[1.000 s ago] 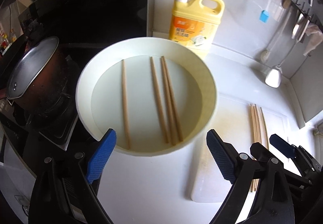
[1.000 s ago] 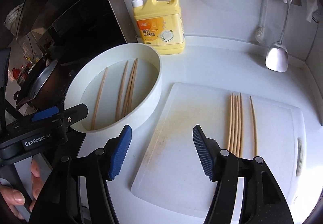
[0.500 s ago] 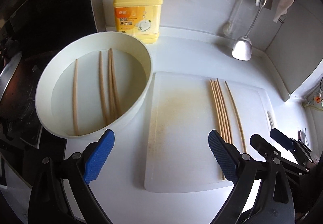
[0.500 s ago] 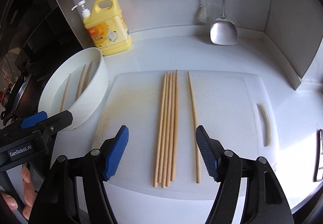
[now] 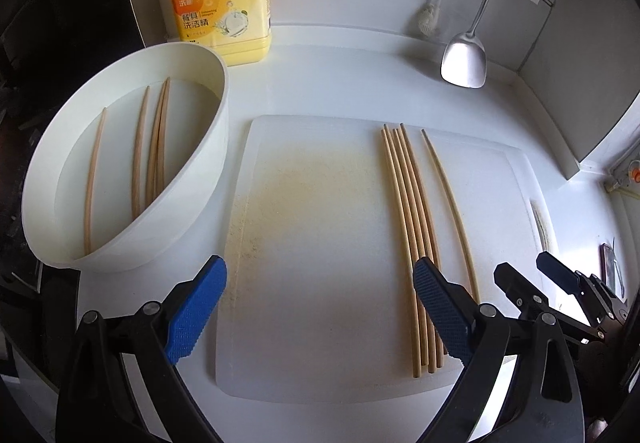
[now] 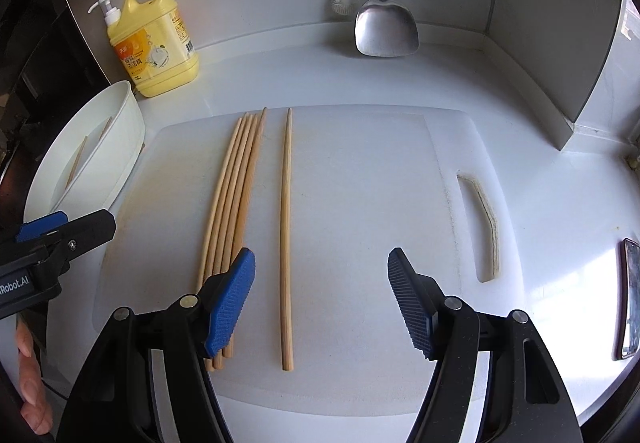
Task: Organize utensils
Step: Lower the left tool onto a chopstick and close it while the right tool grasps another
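Several wooden chopsticks [image 5: 408,227] lie bunched on a white cutting board [image 5: 320,211], with a single chopstick [image 5: 448,203] apart on their right. In the right wrist view the bunch [image 6: 236,195] sits left of the single chopstick [image 6: 286,227], which runs between the open fingers of my right gripper [image 6: 320,295]. My left gripper [image 5: 320,307] hangs open and empty over the board's near left part. More chopsticks [image 5: 148,151] lie in water in a white round basin [image 5: 192,203] left of the board.
A yellow detergent bottle [image 5: 220,3] stands at the back wall. A steel spatula [image 5: 464,59] and a brush [image 5: 430,23] hang at the back right. A dark stove borders the counter on the left. A phone [image 6: 630,299] lies at the right edge.
Both grippers have swung right, away from the basin and over the cutting board, and sunk closer to it. The single chopstick now lies between the right fingers. Both jaws remain open.
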Motion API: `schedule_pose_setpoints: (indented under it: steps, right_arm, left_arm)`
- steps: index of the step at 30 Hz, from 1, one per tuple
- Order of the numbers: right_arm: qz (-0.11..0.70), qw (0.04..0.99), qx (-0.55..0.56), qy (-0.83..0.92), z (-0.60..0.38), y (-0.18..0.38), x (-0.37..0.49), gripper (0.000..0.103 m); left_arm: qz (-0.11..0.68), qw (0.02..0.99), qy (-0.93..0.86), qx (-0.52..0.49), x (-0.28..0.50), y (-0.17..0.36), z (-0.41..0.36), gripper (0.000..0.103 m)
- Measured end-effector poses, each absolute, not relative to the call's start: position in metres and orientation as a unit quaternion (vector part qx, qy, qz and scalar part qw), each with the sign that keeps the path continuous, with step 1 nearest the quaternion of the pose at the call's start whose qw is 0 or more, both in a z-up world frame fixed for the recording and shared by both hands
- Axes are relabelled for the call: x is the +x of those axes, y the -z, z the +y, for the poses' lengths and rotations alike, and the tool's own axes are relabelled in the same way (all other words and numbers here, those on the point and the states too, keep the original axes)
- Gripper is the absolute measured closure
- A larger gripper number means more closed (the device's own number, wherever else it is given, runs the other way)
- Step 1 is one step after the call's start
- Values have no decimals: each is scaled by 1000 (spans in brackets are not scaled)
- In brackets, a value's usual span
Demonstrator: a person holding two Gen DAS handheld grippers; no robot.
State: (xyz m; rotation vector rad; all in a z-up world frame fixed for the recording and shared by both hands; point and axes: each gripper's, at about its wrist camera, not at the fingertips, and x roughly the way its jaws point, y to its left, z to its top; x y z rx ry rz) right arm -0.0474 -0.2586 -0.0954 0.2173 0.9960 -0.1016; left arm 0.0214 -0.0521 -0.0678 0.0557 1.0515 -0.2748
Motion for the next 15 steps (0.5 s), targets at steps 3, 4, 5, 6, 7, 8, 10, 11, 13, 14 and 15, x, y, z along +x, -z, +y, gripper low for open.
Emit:
schedule_pose_setpoints:
  steps: [3, 4, 5, 6, 7, 8, 10, 11, 13, 14, 15]
  right_arm:
    - [477, 873, 91, 46, -259, 104, -37, 37]
    - [479, 872, 89, 44, -259, 107, -32, 37]
    - [480, 872, 89, 44, -260, 110, -28, 37]
    - [479, 872, 88, 43, -259, 112, -25, 37]
    - [479, 873, 87, 41, -259, 114, -22, 37]
    - [478, 873, 85, 39, -258, 115, -20, 37]
    - [479, 873, 82, 35, -257, 119, -15, 37]
    - [480, 873, 80, 36, -256, 121, -13, 37]
    - [481, 873, 76, 37, -255, 125, -11, 37]
    - [481, 873, 74, 37, -254, 126, -11, 37]
    - [481, 873, 70, 39, -254, 127, -10, 37]
  left_arm:
    - [498, 857, 127, 28, 26, 75, -58, 10]
    - [498, 858, 123, 30, 28, 77, -60, 10]
    - [498, 859, 119, 31, 30, 78, -62, 10]
    - [497, 859, 118, 31, 31, 80, -63, 10]
    - [496, 860, 116, 30, 32, 81, -65, 10]
    - [496, 860, 115, 30, 32, 83, -66, 10]
    - [498, 859, 112, 32, 34, 86, -68, 10]
    - [499, 859, 112, 33, 34, 87, -70, 10]
    - [500, 858, 113, 33, 35, 89, -71, 10]
    - [500, 858, 113, 34, 36, 90, -71, 10]
    - [500, 858, 112, 34, 37, 91, -72, 10]
